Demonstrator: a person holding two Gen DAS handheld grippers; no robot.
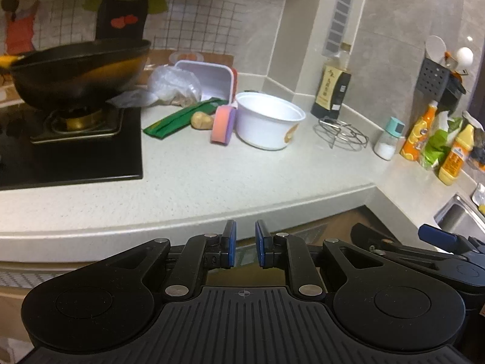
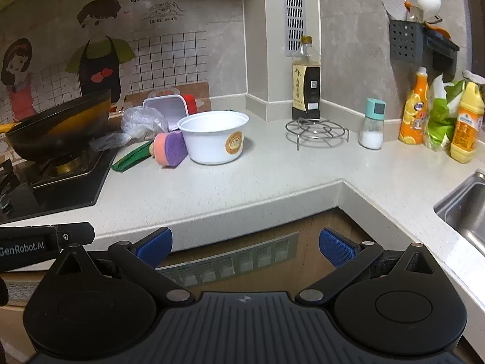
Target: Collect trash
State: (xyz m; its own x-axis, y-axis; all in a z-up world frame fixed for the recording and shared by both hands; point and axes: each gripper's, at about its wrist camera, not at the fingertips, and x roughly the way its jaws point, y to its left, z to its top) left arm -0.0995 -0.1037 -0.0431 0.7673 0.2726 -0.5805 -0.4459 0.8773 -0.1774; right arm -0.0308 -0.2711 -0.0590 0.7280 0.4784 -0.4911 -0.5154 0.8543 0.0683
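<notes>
Pale speckled table carries a black wok on the stove, then a white bowl beside a crumpled plastic bag and green wrapper, while left claw sits nearly clenched, empty, and right claw released.

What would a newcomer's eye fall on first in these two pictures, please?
Most likely the big white plastic bowl with an orange round sticker, upright in the middle of the pale speckled counter, with a pink and purple sponge leaning at its left. Behind them lie a crumpled clear plastic bag and a tipped white rectangular container, beside the black wok on the stove.
</notes>
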